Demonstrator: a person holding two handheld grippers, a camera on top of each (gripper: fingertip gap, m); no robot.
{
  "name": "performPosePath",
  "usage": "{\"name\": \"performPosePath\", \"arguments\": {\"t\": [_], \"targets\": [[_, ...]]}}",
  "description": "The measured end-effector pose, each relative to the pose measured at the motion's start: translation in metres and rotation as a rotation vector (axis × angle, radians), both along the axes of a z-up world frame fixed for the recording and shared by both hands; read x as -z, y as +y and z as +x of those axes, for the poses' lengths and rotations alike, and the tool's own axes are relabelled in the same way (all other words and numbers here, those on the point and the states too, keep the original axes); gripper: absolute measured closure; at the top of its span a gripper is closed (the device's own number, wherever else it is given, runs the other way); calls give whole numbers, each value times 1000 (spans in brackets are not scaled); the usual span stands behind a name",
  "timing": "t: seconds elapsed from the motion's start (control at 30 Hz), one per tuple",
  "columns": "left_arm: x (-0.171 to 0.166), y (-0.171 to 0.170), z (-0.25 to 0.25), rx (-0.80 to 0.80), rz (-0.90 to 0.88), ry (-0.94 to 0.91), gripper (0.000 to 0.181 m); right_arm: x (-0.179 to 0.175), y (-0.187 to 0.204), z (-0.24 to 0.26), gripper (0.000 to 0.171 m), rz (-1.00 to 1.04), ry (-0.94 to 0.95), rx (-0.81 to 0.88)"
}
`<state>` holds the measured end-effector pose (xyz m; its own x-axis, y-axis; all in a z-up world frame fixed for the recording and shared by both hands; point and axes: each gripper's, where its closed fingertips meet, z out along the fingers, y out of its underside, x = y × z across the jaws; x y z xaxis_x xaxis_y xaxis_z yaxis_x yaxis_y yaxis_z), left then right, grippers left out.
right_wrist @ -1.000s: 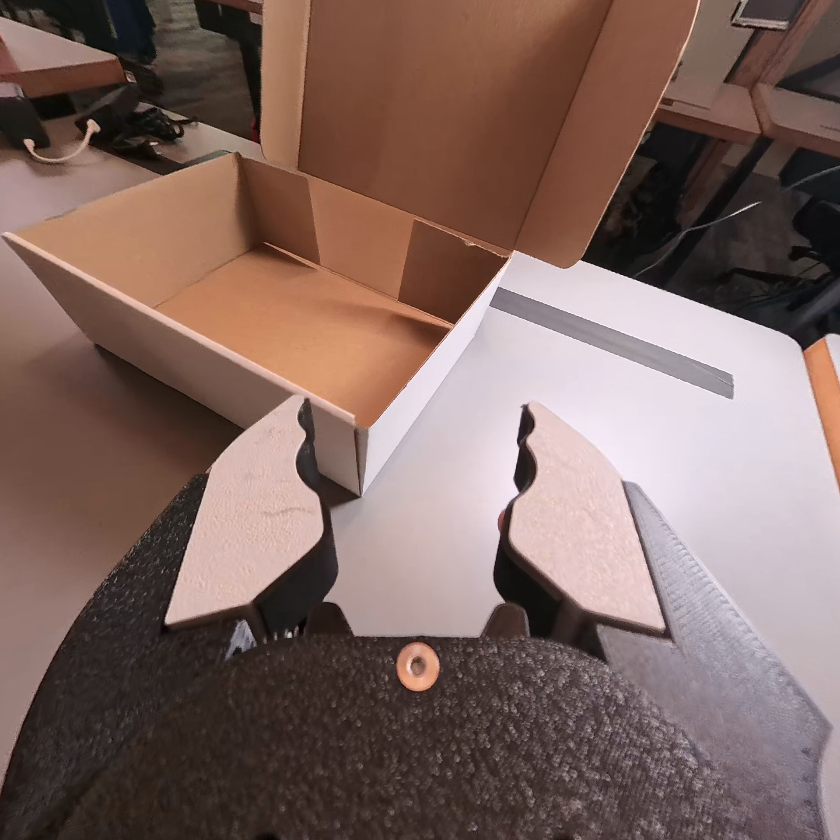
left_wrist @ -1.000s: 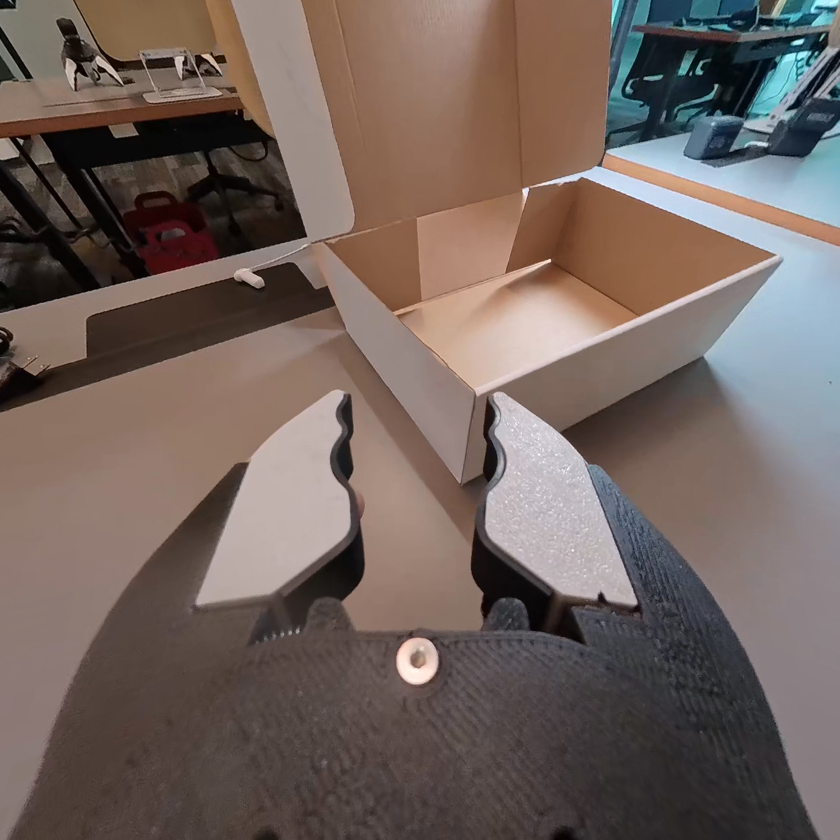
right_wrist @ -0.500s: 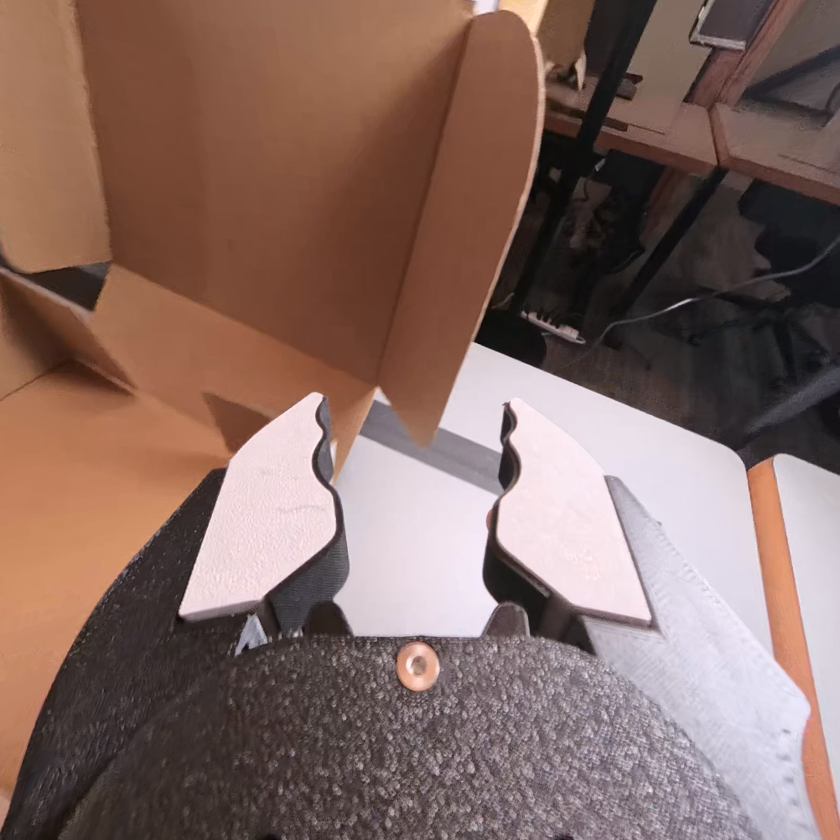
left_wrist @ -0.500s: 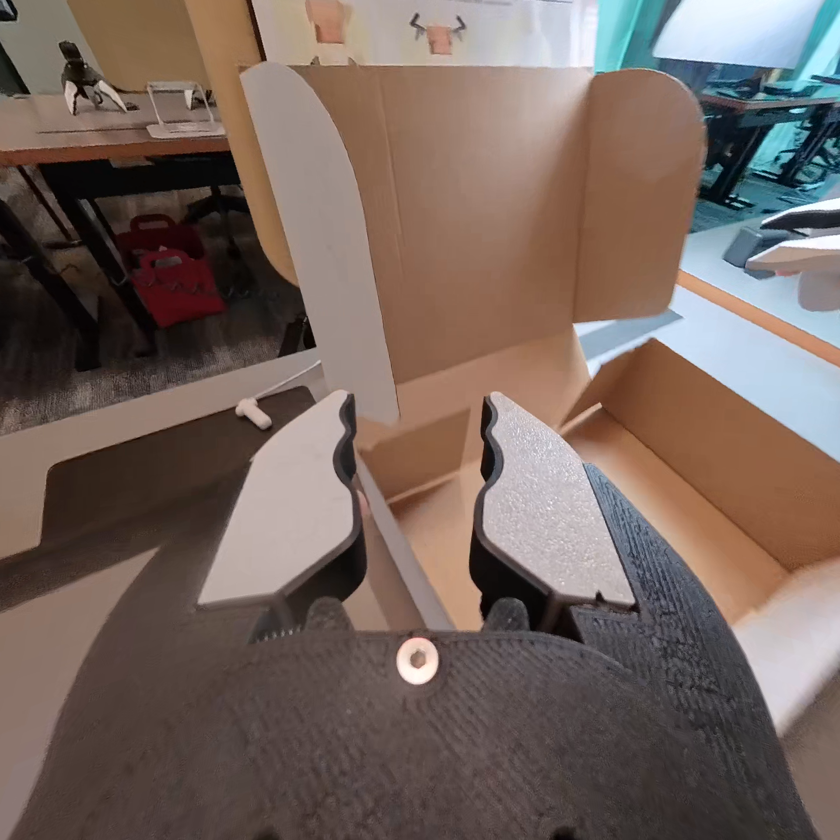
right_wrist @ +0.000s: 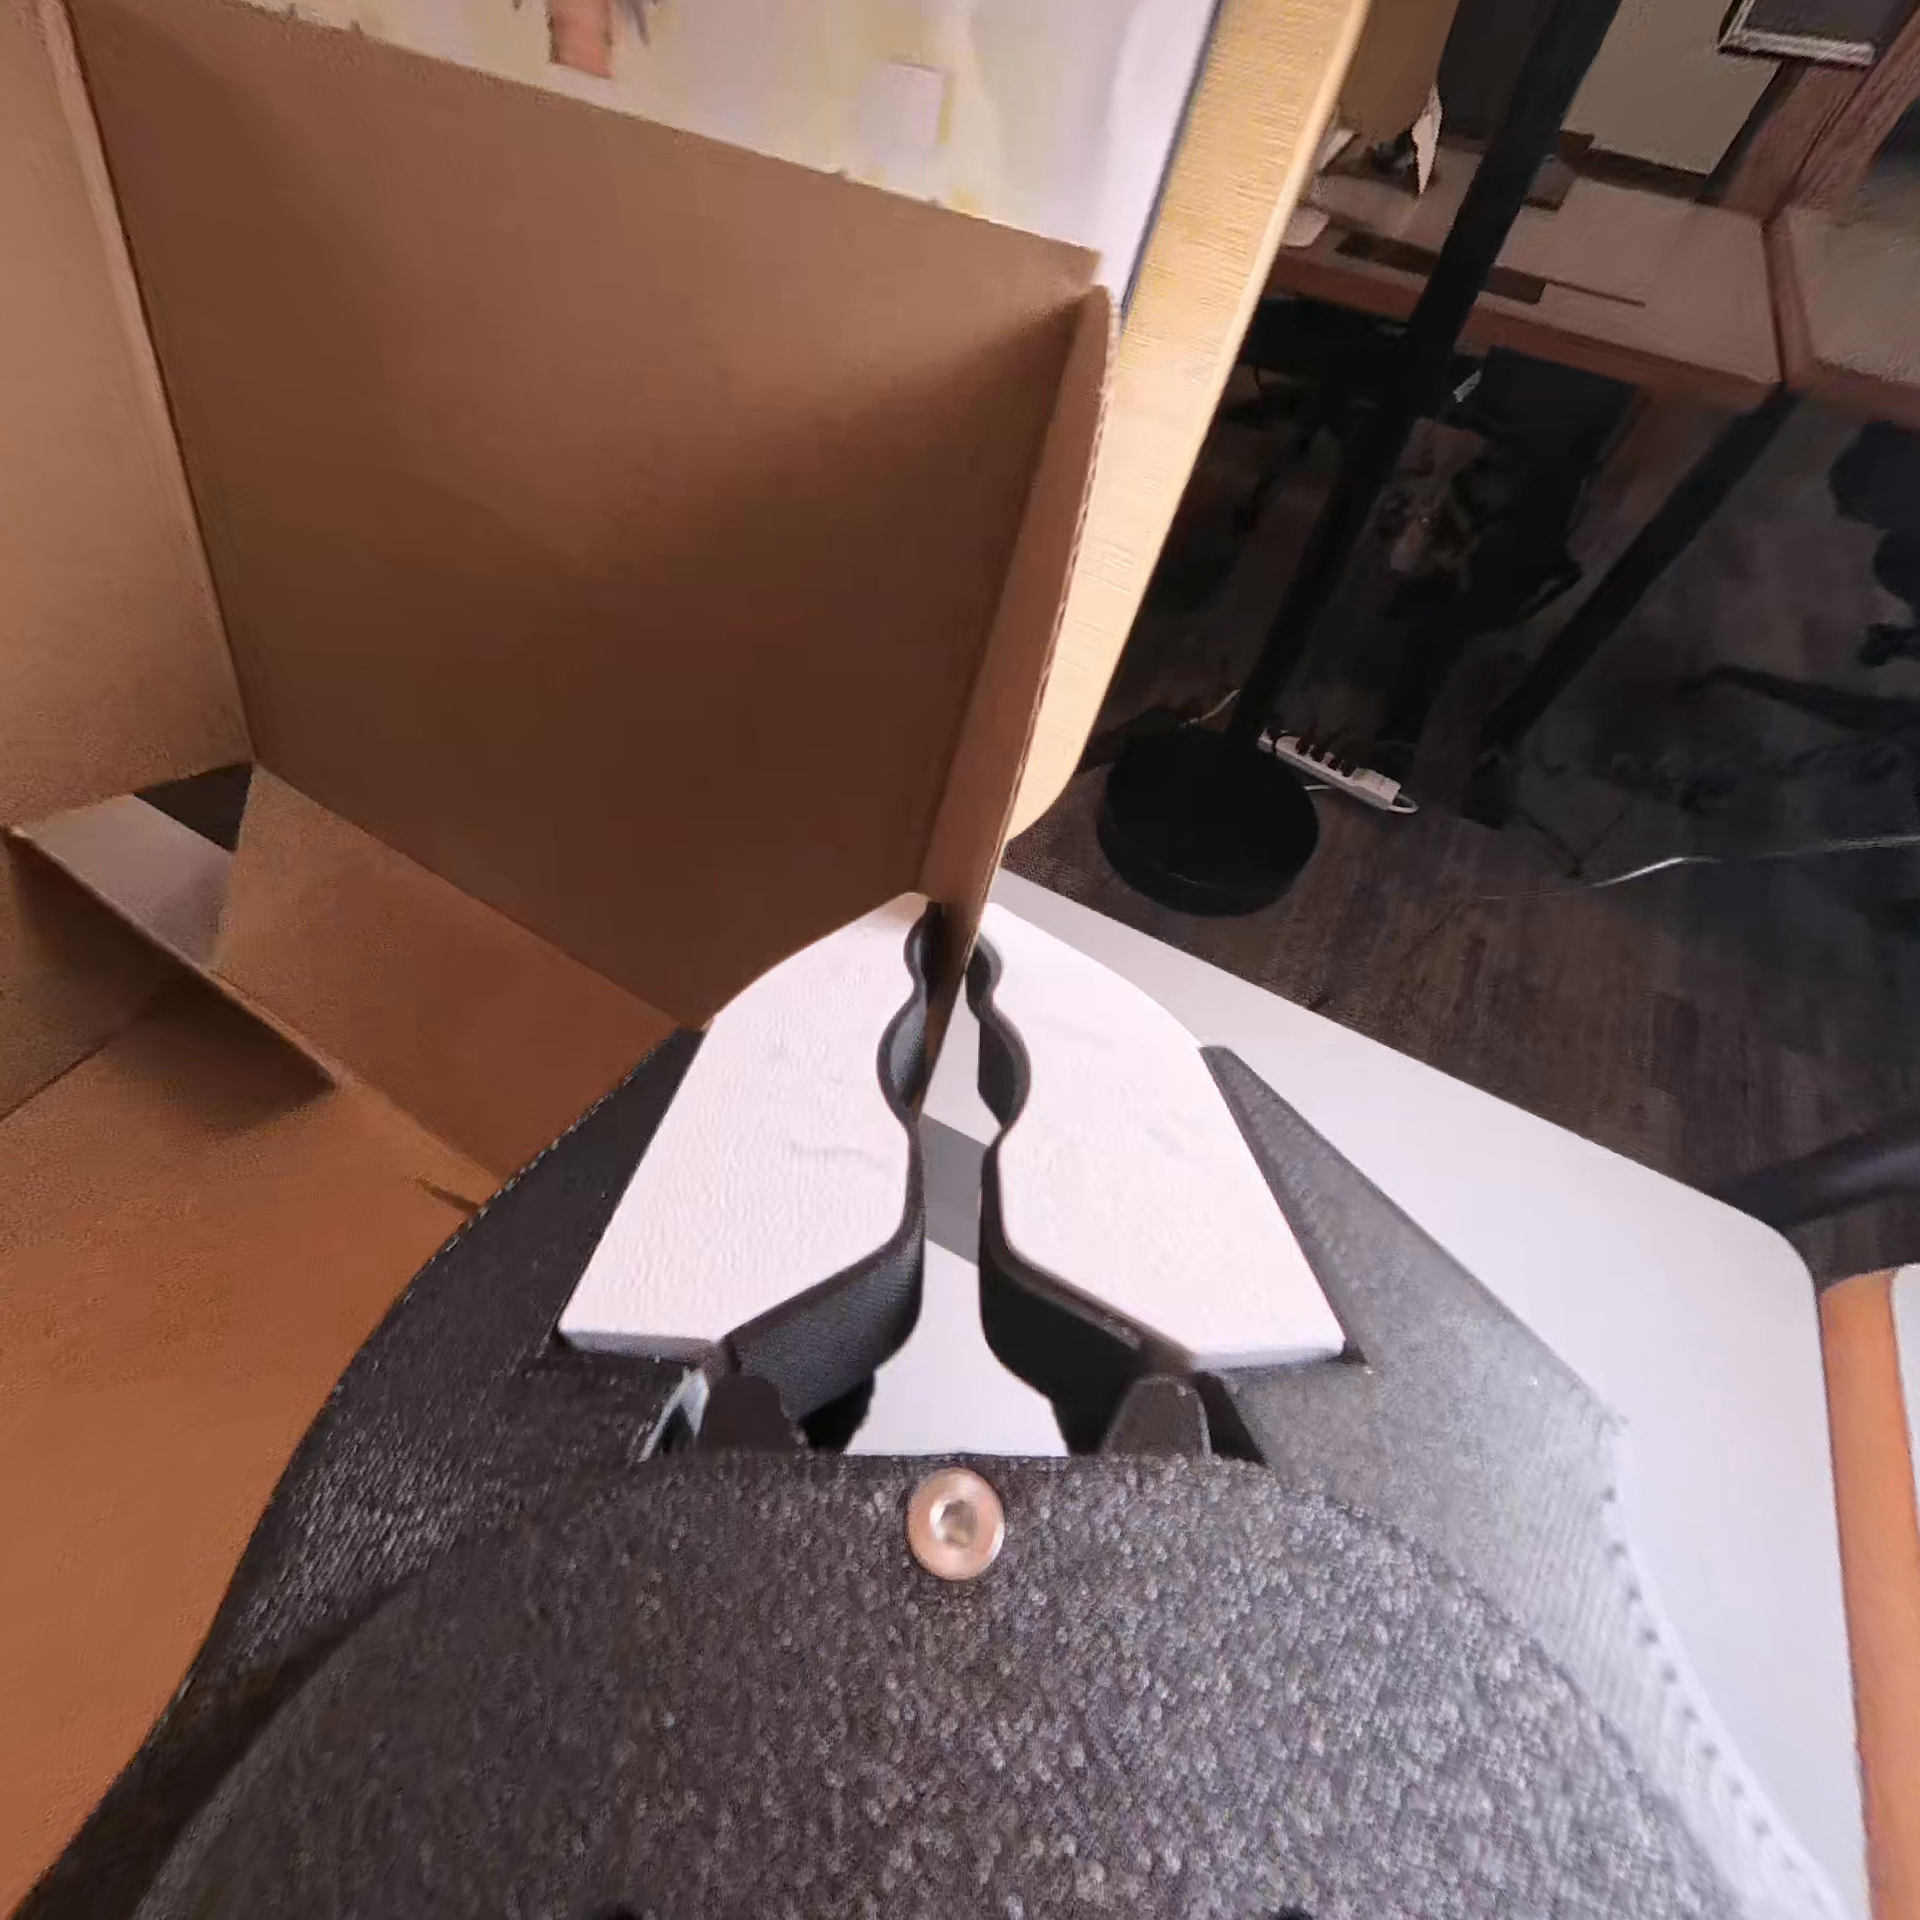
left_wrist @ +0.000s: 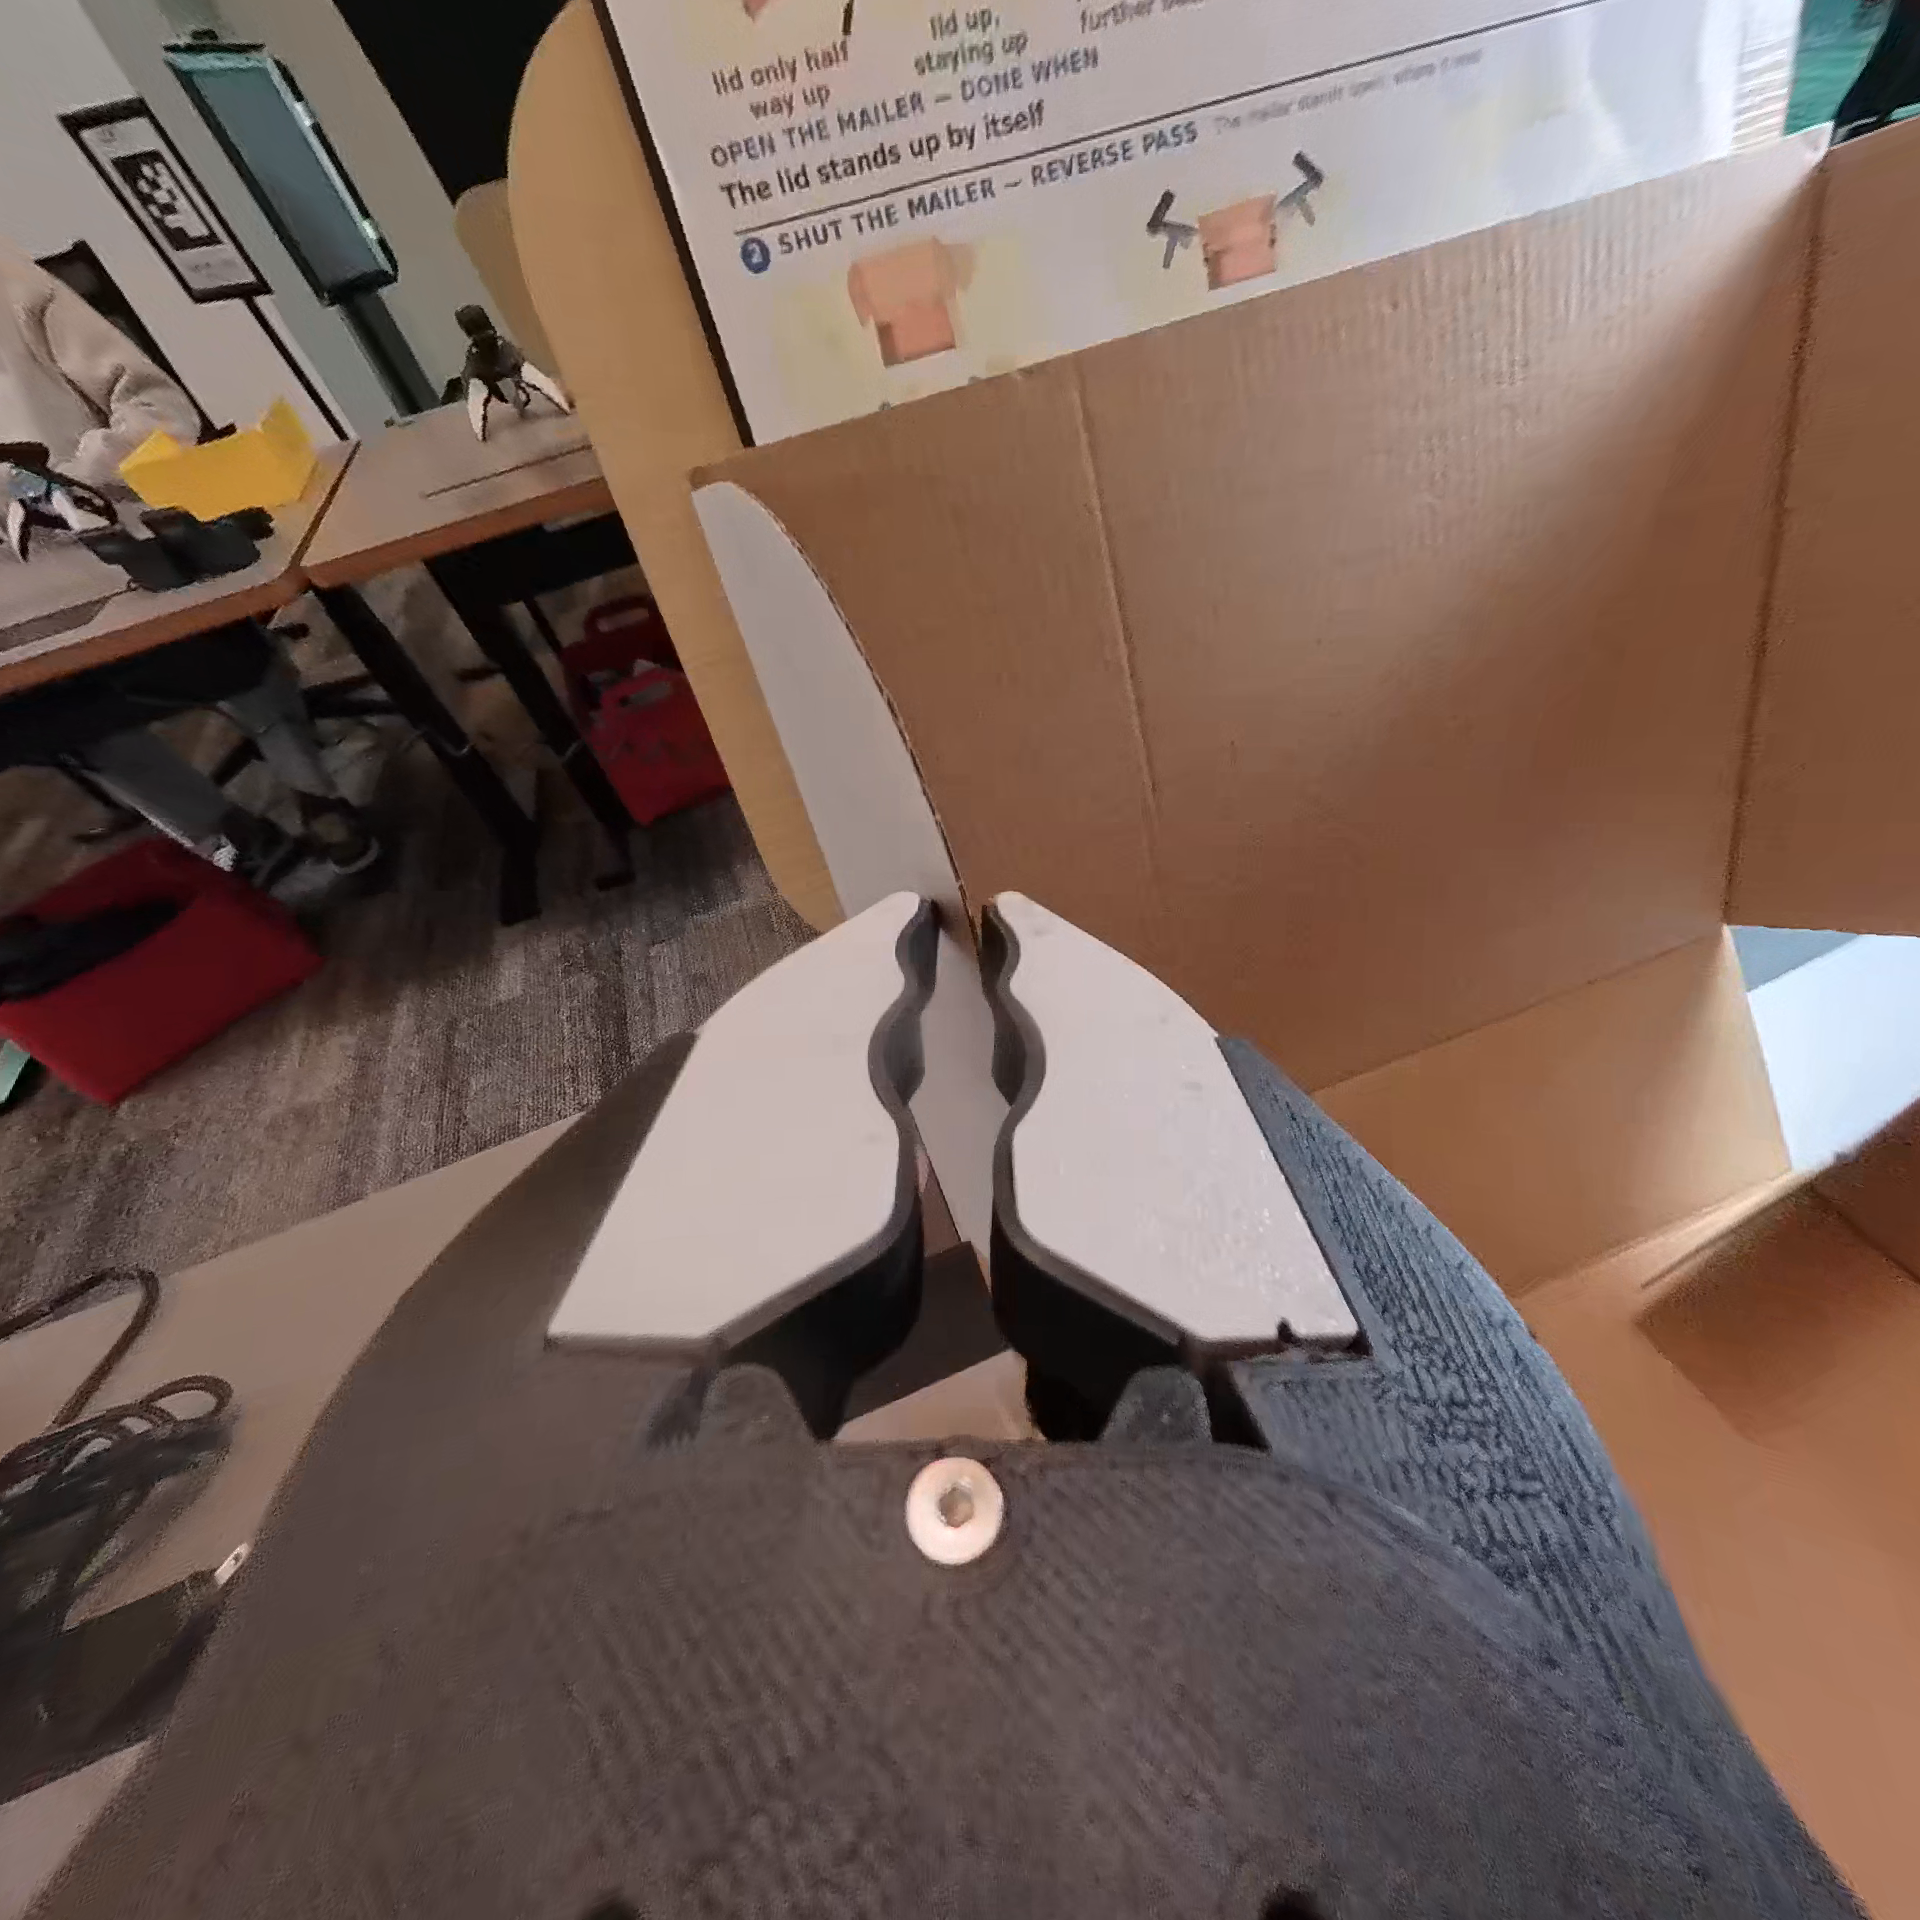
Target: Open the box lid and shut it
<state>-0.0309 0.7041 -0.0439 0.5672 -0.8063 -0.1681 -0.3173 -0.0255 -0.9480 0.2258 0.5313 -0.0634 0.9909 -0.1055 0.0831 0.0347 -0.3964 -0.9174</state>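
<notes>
**Both grippers now clamped on the lid's side flaps**

- Change: 1 s ago both grippers sat wide open, low and short of the box. Now each has risen and closed on a flap.
- Left gripper (left_wrist: pixel 958 920): closed on the left side flap (left_wrist: pixel 821 707), white face outward, edge pinched between the jaws.
- Right gripper (right_wrist: pixel 948 925): closed on the right side flap (right_wrist: pixel 1049 582), seen edge-on.
- Box lid (left_wrist: pixel 1403 623): upright at the far side of the open box (left_wrist: pixel 1704 1382), which rests on the grey surface (right_wrist: pixel 1507 1299).
- Judgement: opening looks done; the flap grips suggest the closing step is starting.
- Pose: both grippers point away and slightly upward, at flap height.
</notes>
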Motion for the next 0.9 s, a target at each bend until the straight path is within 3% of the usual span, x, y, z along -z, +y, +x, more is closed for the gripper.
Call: {"name": "performPosePath", "arguments": {"t": [0.3,0.6,0.9], "targets": [[-23,-79,-58,166,68,-153,171,-18,-52,-77,165,15,-212,80],[3,-166,-127,275,35,-289,169,5,-126,-142,165,80,-217,47],[4,-206,-159,301,121,-333,169,6,-170,-173,167,240,-267,63]]}}
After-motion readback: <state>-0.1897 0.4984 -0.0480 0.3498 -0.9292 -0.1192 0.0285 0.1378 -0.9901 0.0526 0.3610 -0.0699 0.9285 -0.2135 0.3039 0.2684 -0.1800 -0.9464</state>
